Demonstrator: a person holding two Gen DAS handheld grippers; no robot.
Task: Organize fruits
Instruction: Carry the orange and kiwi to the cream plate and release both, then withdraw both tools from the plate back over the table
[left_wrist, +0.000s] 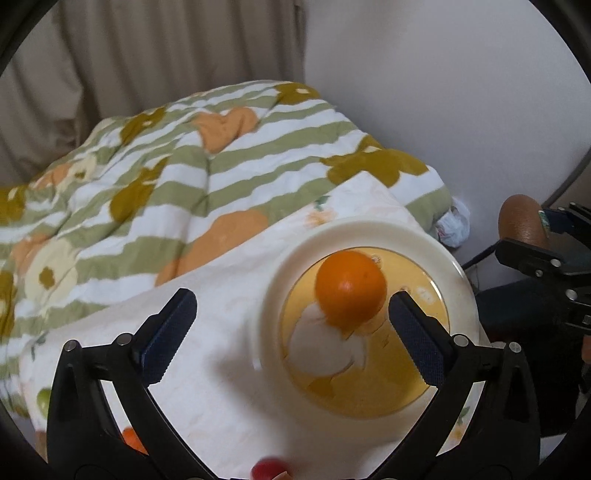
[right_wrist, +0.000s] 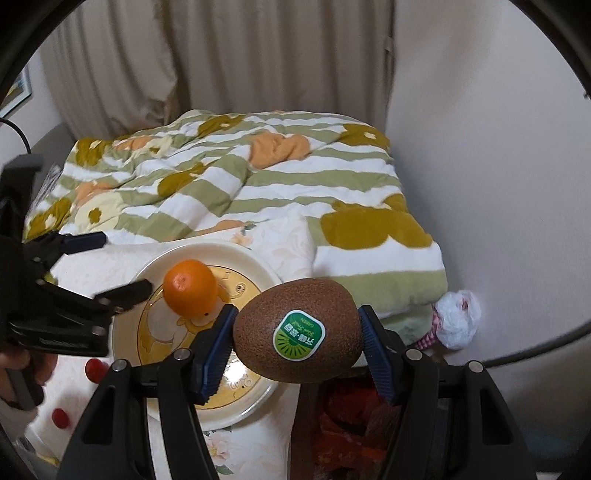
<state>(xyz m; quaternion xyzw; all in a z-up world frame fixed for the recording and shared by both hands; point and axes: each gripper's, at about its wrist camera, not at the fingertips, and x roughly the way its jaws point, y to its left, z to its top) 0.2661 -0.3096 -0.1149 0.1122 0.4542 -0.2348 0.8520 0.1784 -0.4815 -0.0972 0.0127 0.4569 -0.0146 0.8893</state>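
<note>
Item: round orange citrus fruit (left_wrist: 350, 290), resting on a cream-rimmed round plate with a yellow cartoon-printed centre (left_wrist: 369, 230), toward the plate's far side. The plate sits on a white floral-print cloth (left_wrist: 207, 369) laid over a bed, near the cloth's right edge. Left gripper (left_wrist: 291, 339), black with blue ribbed pads: jaws spread wide, nothing in them; the orange lies just beyond and between the fingertips, nearer the right-hand one, with a gap on either side. Right gripper (right_wrist: 297, 345), same make: jaws closed on a brown fuzzy oval kiwi with a green sticker (right_wrist: 299, 330), one pad against each end, held above the plate's near right edge. Also present: a green-and-white striped quilt with olive and orange patches (left_wrist: 147, 177) at the far end of the bed; small red round fruits (right_wrist: 94, 369) on the cloth by the plate's left edge, type unclear. Blurred: the plate's print in the left wrist view. Cut off: a red item at that view's bottom edge.
</note>
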